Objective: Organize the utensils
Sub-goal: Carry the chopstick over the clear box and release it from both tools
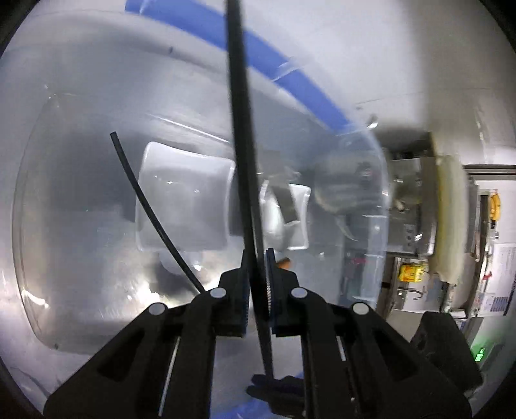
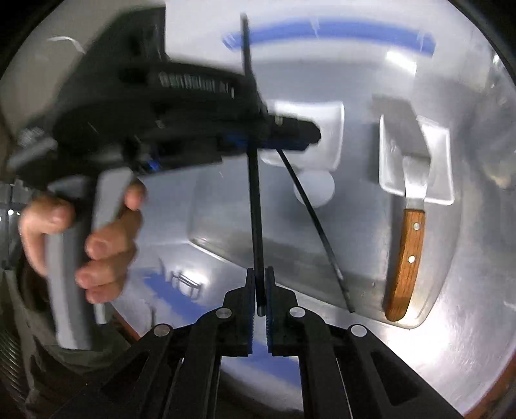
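Observation:
A black chopstick [image 2: 254, 206] is held at both ends above a clear plastic bin [image 2: 445, 290]. My right gripper [image 2: 260, 290] is shut on its near end. My left gripper [image 2: 290, 137] comes in from the left and is shut on it farther up. In the left wrist view the left gripper [image 1: 258, 274] clamps the same chopstick [image 1: 240, 129]. A second black chopstick [image 2: 317, 232] lies slanted in the bin; it also shows in the left wrist view [image 1: 151, 212]. A wooden-handled spatula [image 2: 407, 248] lies in the bin at right.
Two translucent square cups sit in the bin, one central [image 2: 309, 135] and one [image 2: 438, 167] under the spatula blade. Blue tape [image 2: 338, 30] marks the white table beyond. Shelving and equipment [image 1: 412, 219] stand to the right in the left wrist view.

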Tool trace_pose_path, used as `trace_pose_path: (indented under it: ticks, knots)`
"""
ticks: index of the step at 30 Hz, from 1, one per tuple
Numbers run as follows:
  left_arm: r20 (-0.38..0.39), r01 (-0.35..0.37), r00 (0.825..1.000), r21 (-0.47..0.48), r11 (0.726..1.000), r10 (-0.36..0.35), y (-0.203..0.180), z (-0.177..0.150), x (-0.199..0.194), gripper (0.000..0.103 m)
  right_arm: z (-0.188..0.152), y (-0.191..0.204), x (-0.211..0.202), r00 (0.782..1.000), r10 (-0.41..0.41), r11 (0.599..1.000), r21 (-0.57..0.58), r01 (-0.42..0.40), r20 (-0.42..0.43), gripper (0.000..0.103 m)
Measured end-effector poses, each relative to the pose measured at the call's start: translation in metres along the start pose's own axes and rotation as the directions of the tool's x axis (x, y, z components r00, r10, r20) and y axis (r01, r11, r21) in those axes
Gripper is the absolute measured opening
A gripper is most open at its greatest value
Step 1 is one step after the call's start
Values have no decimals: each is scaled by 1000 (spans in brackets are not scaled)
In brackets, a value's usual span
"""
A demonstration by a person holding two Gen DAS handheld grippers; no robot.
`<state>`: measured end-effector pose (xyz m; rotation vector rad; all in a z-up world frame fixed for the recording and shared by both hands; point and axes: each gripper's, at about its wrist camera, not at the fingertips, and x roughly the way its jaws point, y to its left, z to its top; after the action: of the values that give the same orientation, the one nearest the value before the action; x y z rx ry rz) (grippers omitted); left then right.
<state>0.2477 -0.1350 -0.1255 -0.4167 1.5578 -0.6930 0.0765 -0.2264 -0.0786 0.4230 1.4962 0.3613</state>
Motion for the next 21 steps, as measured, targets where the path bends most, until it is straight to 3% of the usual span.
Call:
trace_pose_path:
  ticks: [9,14,16,17,21]
  knots:
    - [-39,-173,984,43,984,175,16,6,27,8,14,-11,52,978,-51,999,5,53,-203,8]
    - [-53,-185,981,10,983,185,29,13,35,8,14,-23,70,974,-69,995,53,82,-218,12]
    - [-44,-182,982,26,983,183,30,13,27,10,14,-31,67,975,-56,994,78,74,-214,19]
    - [-36,-189,981,37,981,190,28,12,24,13,11,-33,60,981,-60,993,89,78,-186,23]
    - [90,-186,980,105,977,177,8,-3,-23,58,4,-25,25,990,-117,992,45,121,-75,23]
